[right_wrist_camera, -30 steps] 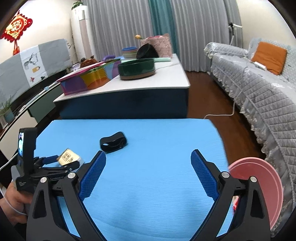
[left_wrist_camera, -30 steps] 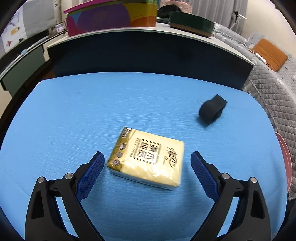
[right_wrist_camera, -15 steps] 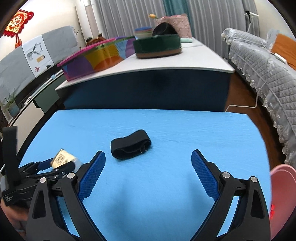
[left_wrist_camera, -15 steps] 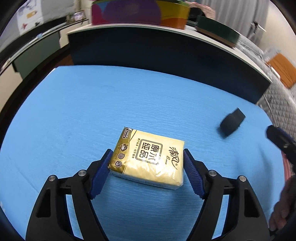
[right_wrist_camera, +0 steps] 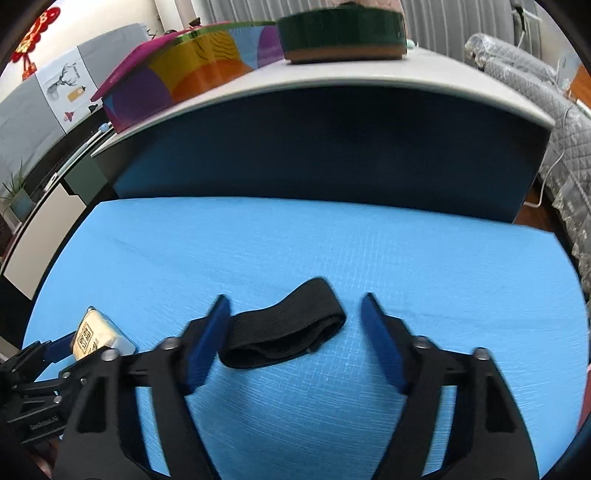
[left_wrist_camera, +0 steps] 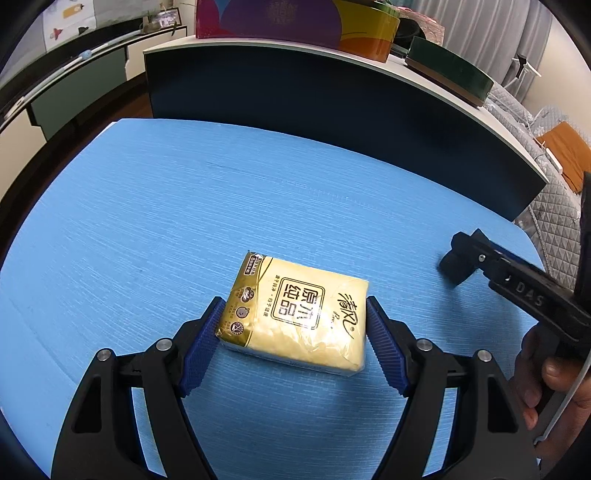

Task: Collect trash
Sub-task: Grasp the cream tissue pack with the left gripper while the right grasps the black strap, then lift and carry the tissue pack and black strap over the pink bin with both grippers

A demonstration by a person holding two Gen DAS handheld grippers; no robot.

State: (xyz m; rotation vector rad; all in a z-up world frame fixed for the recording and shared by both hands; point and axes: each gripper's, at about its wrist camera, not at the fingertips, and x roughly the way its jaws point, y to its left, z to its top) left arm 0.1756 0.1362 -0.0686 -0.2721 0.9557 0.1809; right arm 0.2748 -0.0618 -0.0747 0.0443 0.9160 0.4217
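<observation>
The left gripper [left_wrist_camera: 293, 343] is clamped on a yellow plastic-wrapped pack of tissues [left_wrist_camera: 295, 314], its two ribbed blue pads pressed against the short ends of the pack, which lies flat on the bright blue textured surface [left_wrist_camera: 184, 206] with its printed label facing up. In the right wrist view the same pack shows at the lower left, held between the left gripper's black arms. The right gripper [right_wrist_camera: 295, 339] has its jaws apart and straddles a black elastic fabric band [right_wrist_camera: 288, 332] lying as a flattened loop on the blue surface; the left pad sits just beside or against the band's left end, while the right pad stands clear of its other end. From the left wrist view, the right gripper reaches in from the right edge, with the person's hand [left_wrist_camera: 543, 373] wrapped around its handle, and the black band shows just past its tip. Behind the blue surface stands a dark blue cabinet with a pale top [right_wrist_camera: 369, 77], carrying a multicoloured box [right_wrist_camera: 184, 77] and a round dark green container with a brown base [right_wrist_camera: 340, 33]. A grey quilted sofa [right_wrist_camera: 546, 96] lies off to the right.
</observation>
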